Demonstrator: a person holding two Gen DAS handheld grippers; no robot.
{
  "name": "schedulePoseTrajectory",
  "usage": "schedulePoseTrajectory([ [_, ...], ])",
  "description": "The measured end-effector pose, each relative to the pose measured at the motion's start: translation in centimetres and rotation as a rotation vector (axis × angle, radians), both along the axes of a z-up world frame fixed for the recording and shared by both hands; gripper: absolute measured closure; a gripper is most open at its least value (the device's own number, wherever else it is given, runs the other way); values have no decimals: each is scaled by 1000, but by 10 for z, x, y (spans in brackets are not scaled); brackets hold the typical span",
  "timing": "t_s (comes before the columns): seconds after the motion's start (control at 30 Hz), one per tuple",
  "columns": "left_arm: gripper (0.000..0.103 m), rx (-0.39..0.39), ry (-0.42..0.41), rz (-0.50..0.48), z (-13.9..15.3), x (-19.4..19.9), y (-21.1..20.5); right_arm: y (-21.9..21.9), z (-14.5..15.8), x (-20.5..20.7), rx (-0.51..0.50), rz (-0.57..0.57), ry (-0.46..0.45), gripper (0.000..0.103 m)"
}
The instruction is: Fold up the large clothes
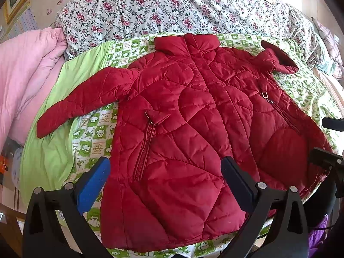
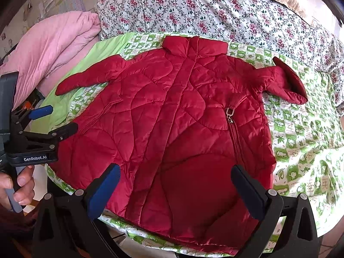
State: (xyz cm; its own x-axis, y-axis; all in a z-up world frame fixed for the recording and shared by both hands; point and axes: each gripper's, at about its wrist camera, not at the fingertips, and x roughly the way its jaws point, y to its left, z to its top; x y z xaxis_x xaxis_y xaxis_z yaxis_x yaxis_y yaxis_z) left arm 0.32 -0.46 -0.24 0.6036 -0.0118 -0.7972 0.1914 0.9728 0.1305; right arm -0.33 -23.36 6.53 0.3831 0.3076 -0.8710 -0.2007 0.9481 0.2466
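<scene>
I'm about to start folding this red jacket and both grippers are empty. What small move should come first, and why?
Probably reach the left gripper to the outstretched left sleeve and fold it across the jacket. The jacket lies flat, front up, the right sleeve is already bunched near the body, and both grippers' jaws are open.

A deep red quilted jacket (image 1: 182,133) is laid on a sheet (image 2: 301,142) checked in green and white with cartoon prints. A plain lime-green cloth (image 1: 53,129), a pink quilt (image 1: 23,75), and a white duvet (image 1: 172,8) patterned with pink flowers are seen.
</scene>
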Motion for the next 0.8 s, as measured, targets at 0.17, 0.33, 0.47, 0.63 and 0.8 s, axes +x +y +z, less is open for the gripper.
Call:
schedulePoseTrajectory([
  [0.17,0,49,33,1,-3,8,1,2,-2,6,-23,11,8,0],
  [0.33,0,34,81,2,-7,15,3,-1,-6,15,-9,9,17,0],
  [0.47,0,21,83,4,-12,22,5,-10,-9,24,21,-10,21,0],
  [0.63,0,9,74,12,-17,33,7,-23,-16,38,29,-39,22,0],
  [0.8,0,8,72,16,-20,42,9,-43,-24,55,45,-89,34,0],
])
